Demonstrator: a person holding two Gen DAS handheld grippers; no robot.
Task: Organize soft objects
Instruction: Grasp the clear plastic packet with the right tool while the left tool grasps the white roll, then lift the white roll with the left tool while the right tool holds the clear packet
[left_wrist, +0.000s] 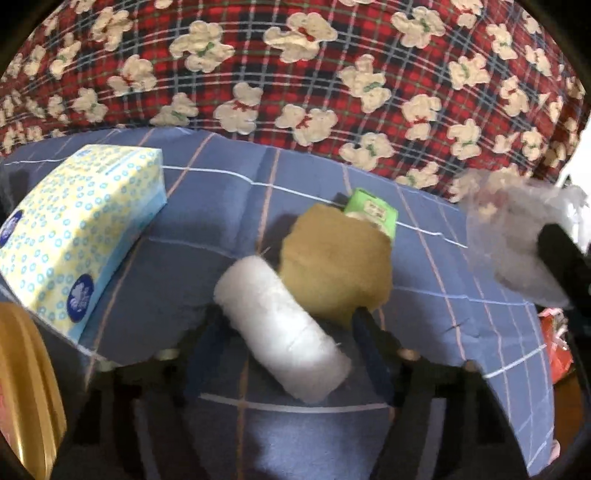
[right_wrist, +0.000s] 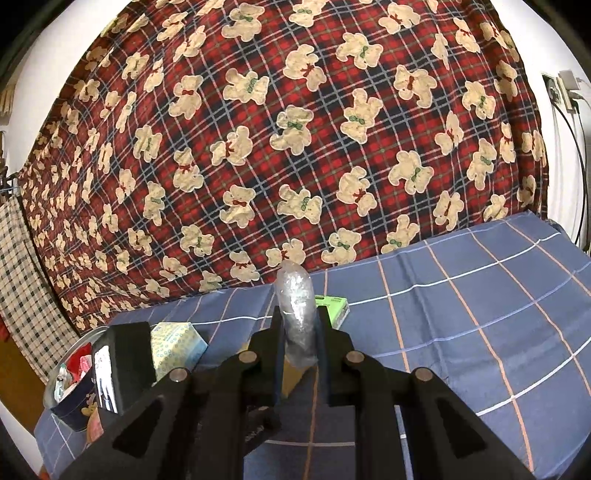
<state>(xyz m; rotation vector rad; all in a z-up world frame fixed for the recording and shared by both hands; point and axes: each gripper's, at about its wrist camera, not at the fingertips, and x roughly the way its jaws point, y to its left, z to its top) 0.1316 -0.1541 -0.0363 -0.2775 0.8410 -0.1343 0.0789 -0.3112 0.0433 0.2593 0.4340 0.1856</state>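
Both fisheye views bend hard at the rim — the teddy-bear blanket (right_wrist: 288, 140) bulges and black corners close in around it. Indoor light falls from above and is moderate; ahead of the left gripper (left_wrist: 288, 317) a soft shadow darkens the blue checked sheet (left_wrist: 229, 206), and the white roll (left_wrist: 280, 328) between its fingers is blown out and smeared. Off to that claw's right the clear plastic bag (left_wrist: 509, 236) is blurred, while the right wrist view is sharper — its own black frame lies in deep shade.

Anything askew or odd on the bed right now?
The white roll lies slanted across the left gripper, leaning against the tan sponge, which partly hides the green pack. Nothing spilled or damaged.
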